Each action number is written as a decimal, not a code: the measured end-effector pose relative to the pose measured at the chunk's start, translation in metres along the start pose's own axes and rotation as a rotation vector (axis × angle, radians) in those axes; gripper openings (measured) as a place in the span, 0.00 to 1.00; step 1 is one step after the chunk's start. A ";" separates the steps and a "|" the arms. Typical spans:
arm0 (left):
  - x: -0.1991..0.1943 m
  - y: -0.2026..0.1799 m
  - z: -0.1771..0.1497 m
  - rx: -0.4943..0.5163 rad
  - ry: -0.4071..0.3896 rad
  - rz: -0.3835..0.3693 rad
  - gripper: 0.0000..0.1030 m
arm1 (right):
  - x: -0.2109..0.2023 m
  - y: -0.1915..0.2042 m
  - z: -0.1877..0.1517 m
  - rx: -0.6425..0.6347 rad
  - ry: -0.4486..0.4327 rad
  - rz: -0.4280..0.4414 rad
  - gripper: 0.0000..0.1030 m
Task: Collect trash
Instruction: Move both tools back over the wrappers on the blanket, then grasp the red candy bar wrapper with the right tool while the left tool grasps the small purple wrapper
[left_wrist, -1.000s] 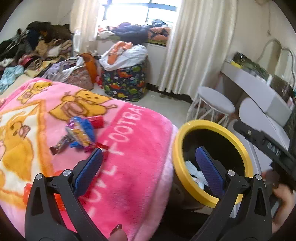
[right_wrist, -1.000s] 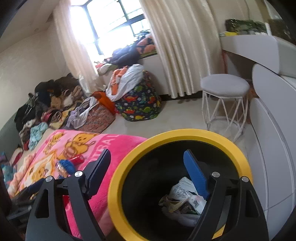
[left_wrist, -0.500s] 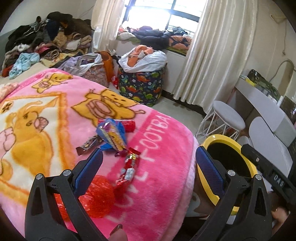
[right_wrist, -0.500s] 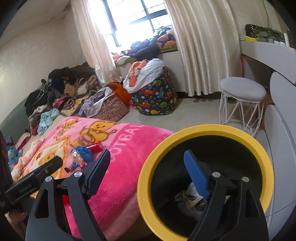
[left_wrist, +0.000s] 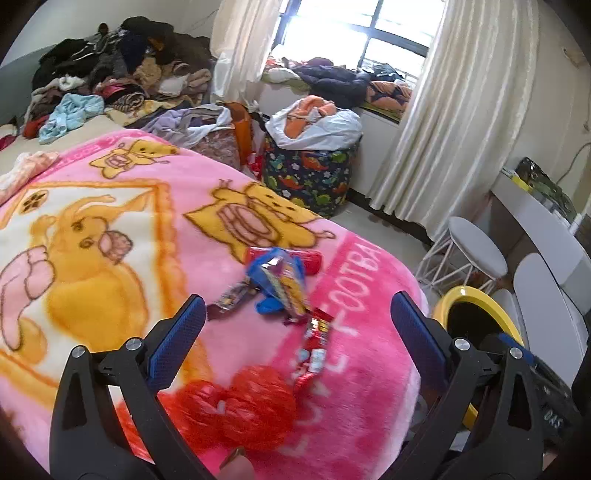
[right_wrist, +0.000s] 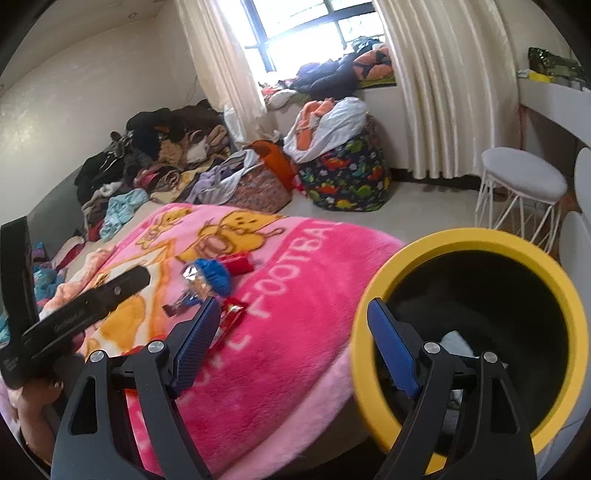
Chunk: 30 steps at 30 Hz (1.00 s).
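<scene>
Ahead of the left tongs (left_wrist: 293, 332), gaping wide and holding nothing, snack wrappers (left_wrist: 280, 284) are lying scattered on the pink blanket (left_wrist: 354, 369). Right tongs (right_wrist: 291, 332) are hanging wide too, empty, straddling the rim of the yellow bin (right_wrist: 476, 240), which is holding crumpled trash (right_wrist: 456, 341).

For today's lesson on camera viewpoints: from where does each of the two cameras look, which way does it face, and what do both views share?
Left wrist: sits behind the open left gripper, above the pink cartoon blanket, facing scattered snack wrappers; only its black fingers show.
Right wrist: sits behind the open right gripper, beside the bed, facing the yellow-rimmed black bin; its fingers and the hand holding the other gripper show.
Shared: blanket, wrappers, bin, white round stool.
</scene>
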<state>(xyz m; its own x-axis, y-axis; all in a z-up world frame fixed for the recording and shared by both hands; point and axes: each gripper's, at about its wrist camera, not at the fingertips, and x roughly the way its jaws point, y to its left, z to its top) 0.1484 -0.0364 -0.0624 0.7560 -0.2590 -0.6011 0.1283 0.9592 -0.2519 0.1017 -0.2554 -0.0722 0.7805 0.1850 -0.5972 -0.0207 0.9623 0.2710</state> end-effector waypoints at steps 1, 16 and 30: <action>0.001 0.004 0.002 -0.006 -0.001 0.006 0.89 | 0.001 0.002 0.000 -0.001 0.004 0.005 0.77; 0.035 0.043 0.030 -0.113 0.095 -0.097 0.49 | 0.064 0.041 -0.009 0.001 0.153 0.073 0.76; 0.086 0.037 0.035 -0.130 0.240 -0.110 0.45 | 0.118 0.050 -0.018 0.114 0.332 0.158 0.52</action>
<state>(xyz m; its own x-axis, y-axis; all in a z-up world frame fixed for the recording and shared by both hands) 0.2410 -0.0188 -0.0968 0.5669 -0.3947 -0.7231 0.1056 0.9053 -0.4114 0.1814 -0.1819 -0.1423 0.5278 0.4020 -0.7482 -0.0403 0.8918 0.4507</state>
